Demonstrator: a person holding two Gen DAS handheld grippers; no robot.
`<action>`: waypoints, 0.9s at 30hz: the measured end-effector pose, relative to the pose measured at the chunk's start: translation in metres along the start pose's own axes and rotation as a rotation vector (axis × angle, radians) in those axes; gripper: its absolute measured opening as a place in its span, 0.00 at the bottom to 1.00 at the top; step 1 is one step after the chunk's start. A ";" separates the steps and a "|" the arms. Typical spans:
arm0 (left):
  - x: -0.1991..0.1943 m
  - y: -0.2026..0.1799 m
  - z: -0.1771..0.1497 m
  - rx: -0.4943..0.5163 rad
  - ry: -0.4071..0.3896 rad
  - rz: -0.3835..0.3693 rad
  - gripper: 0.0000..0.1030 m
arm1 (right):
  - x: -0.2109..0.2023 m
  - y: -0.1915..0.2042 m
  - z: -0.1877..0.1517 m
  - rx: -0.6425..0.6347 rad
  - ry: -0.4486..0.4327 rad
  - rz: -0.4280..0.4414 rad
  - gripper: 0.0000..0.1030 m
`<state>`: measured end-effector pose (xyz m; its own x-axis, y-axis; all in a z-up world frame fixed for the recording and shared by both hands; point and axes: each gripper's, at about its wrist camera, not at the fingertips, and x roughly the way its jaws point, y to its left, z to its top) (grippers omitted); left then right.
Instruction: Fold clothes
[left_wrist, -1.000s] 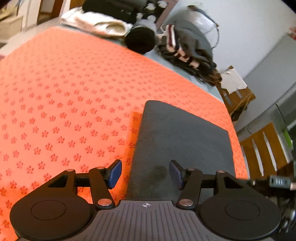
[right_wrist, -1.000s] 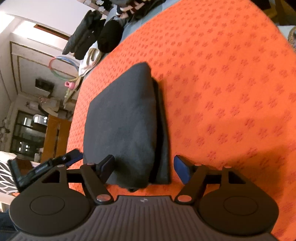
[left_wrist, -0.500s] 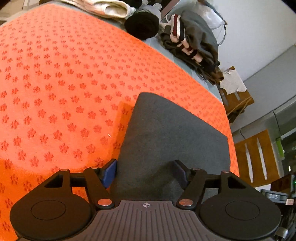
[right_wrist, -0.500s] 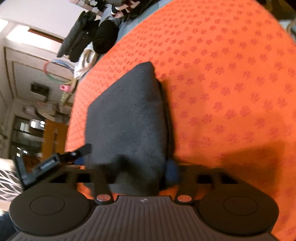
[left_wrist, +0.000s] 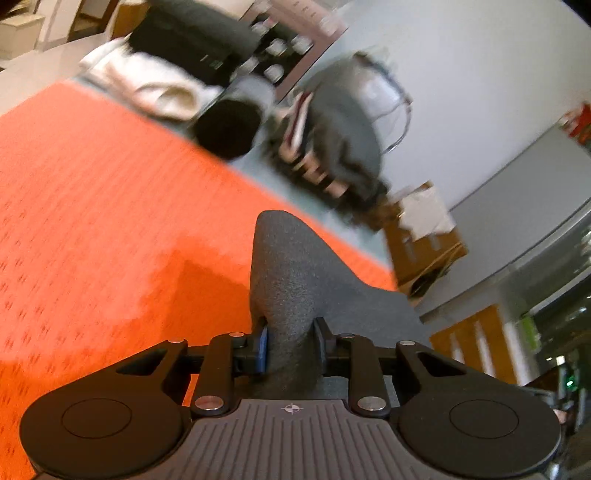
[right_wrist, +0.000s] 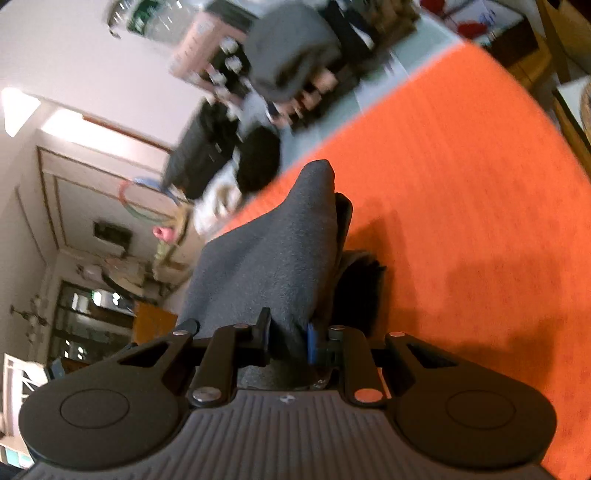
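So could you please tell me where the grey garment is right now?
The grey garment is pinched in both grippers, left and right, bunched above the orange cloth.

Folded garment (left_wrist: 295, 280): dark grey cloth, matt, with a fine fuzzy nap. Cover (left_wrist: 110, 206) beneath it: orange woven cloth, matt, printed with a small repeating darker motif. Left gripper (left_wrist: 290, 341) and right gripper (right_wrist: 288, 338): matt black plastic links with bright metal pins, ribbed grey plastic body, blue pads on the fingers (left_wrist: 263, 343). Background cabinet (left_wrist: 476, 343): orange-brown wood, smooth.
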<state>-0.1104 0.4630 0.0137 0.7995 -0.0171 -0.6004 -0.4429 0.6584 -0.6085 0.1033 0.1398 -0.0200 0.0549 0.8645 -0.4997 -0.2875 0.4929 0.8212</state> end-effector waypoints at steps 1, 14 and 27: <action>0.003 -0.007 0.012 0.004 -0.009 -0.013 0.26 | -0.003 0.005 0.012 -0.004 -0.019 0.016 0.20; 0.088 -0.086 0.183 0.111 -0.156 -0.157 0.27 | 0.010 0.065 0.228 -0.134 -0.201 0.133 0.20; 0.227 -0.100 0.318 0.150 -0.230 -0.171 0.28 | 0.114 0.050 0.413 -0.205 -0.306 0.145 0.21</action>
<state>0.2443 0.6327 0.1034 0.9355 0.0221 -0.3527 -0.2431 0.7644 -0.5971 0.4897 0.3036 0.0780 0.2737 0.9283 -0.2518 -0.4963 0.3605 0.7897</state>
